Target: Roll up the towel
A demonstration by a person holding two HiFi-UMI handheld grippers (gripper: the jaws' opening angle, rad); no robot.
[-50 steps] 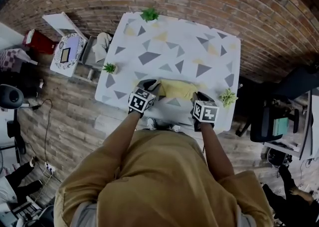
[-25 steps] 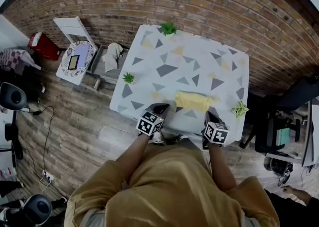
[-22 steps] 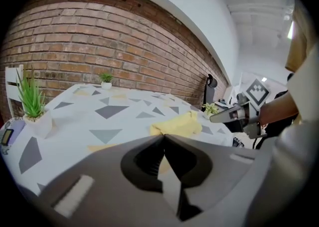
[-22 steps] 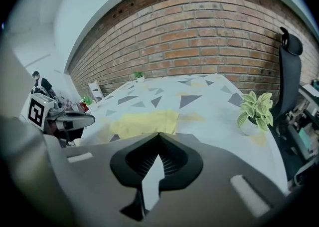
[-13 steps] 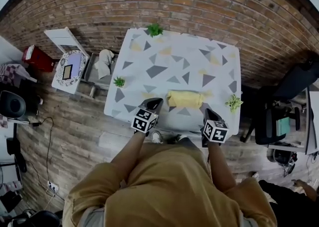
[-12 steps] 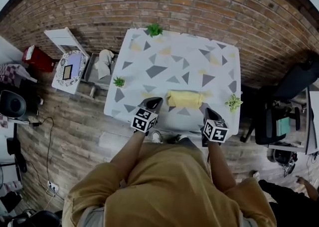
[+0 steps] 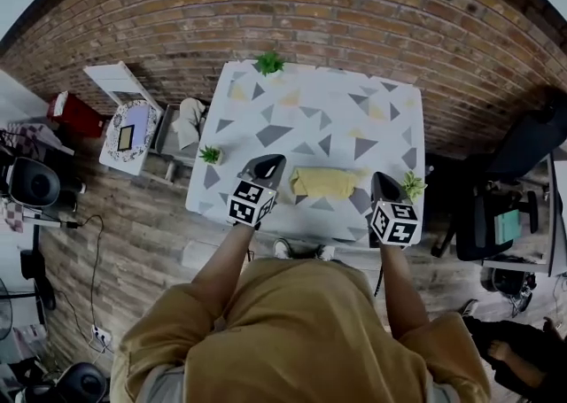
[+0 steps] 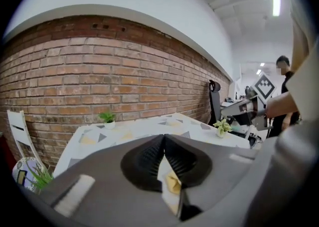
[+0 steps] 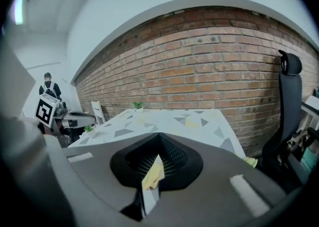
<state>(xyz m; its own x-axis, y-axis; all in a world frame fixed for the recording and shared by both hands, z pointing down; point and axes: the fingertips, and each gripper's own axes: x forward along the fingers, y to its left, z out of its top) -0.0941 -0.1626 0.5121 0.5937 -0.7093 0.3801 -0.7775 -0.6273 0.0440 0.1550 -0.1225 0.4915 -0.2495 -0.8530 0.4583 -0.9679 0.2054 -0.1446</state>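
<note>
Head view: rolled yellow towel [image 7: 323, 182] lies on table [image 7: 310, 91] btwn left gripper [image 7: 268, 165] & right gripper [image 7: 385, 183]; both grippers' jaws together, holding nothing

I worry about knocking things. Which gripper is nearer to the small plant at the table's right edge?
Right. The right gripper is close beside the plant; the left gripper is past the other end of the towel.
</note>
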